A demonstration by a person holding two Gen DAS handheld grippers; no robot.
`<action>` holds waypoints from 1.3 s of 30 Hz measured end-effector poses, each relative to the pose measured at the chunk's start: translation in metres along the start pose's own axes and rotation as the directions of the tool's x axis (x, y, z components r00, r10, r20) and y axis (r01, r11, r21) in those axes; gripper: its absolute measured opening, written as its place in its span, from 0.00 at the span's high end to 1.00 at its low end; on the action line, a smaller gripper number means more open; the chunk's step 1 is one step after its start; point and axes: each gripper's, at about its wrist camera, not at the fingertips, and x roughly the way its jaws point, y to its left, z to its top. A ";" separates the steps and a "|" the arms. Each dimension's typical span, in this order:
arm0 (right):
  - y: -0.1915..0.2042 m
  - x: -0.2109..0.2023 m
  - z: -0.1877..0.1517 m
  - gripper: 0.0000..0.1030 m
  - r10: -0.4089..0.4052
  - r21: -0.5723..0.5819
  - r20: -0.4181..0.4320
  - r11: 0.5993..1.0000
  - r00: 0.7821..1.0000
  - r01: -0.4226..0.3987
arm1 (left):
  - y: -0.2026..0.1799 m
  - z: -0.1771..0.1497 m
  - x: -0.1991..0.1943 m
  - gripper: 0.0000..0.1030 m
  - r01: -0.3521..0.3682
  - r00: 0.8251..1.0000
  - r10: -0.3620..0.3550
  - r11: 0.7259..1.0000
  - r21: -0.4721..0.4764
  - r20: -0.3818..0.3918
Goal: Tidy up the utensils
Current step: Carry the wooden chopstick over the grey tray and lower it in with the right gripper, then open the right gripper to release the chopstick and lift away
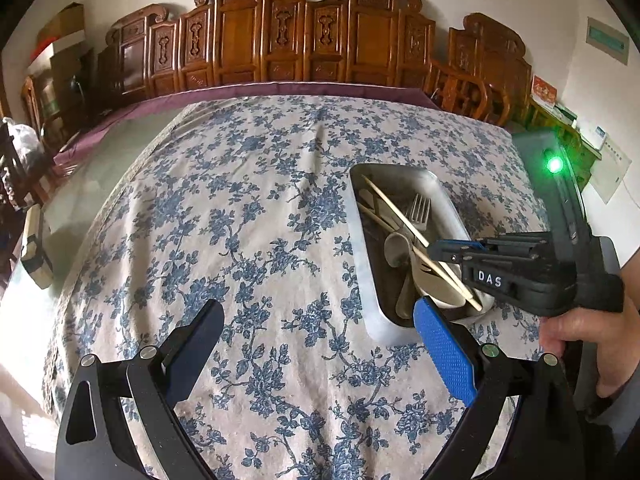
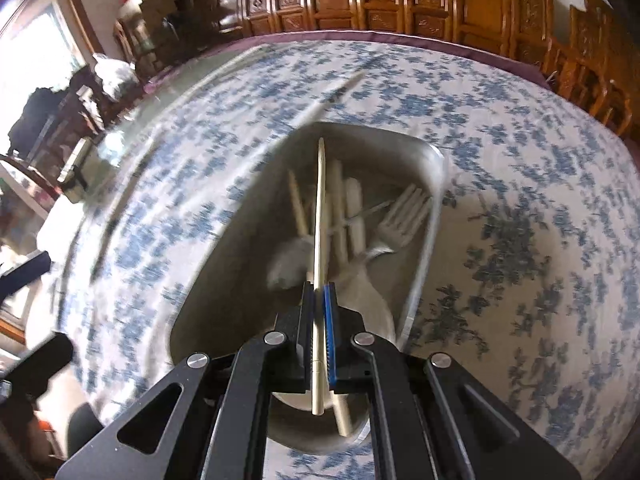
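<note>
A metal tray (image 1: pixel 366 264) sits on the blue floral tablecloth, right of centre in the left wrist view. It holds a metal fork (image 1: pixel 418 208), spoons (image 1: pixel 396 246) and chopsticks. My right gripper (image 1: pixel 434 252) is shut on a pale wooden chopstick (image 1: pixel 400 214) and holds it above the tray. In the right wrist view the chopstick (image 2: pixel 319 216) runs forward between the shut fingers of the right gripper (image 2: pixel 319 292), over the tray (image 2: pixel 424 272) and fork (image 2: pixel 394 224). My left gripper (image 1: pixel 320 328) is open and empty, just left of the tray's near end.
The tablecloth (image 1: pixel 240 240) covers most of a large table. Carved wooden furniture (image 1: pixel 304 40) and chairs line the far wall. A small box (image 1: pixel 36 248) sits at the table's left edge.
</note>
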 end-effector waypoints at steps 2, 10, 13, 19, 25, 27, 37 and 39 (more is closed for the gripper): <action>0.003 -0.001 0.000 0.94 0.012 -0.002 0.005 1.000 1.000 -0.012 | 0.000 -0.001 0.000 0.10 0.000 1.000 0.000 1.000 0.002 -0.002; -0.001 0.000 -0.002 0.93 -0.074 0.011 0.003 0.997 0.997 0.074 | 0.000 -0.002 0.002 0.10 0.002 1.000 -0.002 1.000 0.004 -0.005; -0.008 -0.001 -0.004 0.93 -0.033 0.026 0.012 0.999 0.999 0.033 | 0.000 -0.002 0.001 0.10 0.001 1.000 -0.001 1.000 0.003 -0.005; -0.014 -0.016 -0.020 0.93 -0.053 -0.037 0.064 0.998 0.997 0.056 | -0.001 -0.002 0.002 0.10 0.000 1.000 0.000 1.000 0.001 -0.010; -0.027 -0.051 -0.039 0.81 -0.023 -0.054 0.144 0.998 0.989 0.031 | -0.017 -0.002 0.003 0.10 0.000 1.000 0.000 1.000 0.020 -0.017; -0.032 -0.063 -0.045 0.71 -0.021 -0.046 0.163 0.999 0.986 0.029 | -0.023 -0.003 0.003 0.10 0.001 1.000 0.000 1.000 0.030 -0.019; -0.064 -0.121 -0.086 0.47 -0.033 0.042 0.216 0.999 0.976 0.025 | -0.073 -0.008 -0.012 0.07 0.043 0.999 -0.043 0.995 0.089 0.006; -0.067 -0.131 -0.092 0.37 -0.058 0.052 0.233 0.998 0.971 0.047 | -0.085 -0.010 -0.017 0.07 0.044 0.999 -0.046 0.994 0.102 0.013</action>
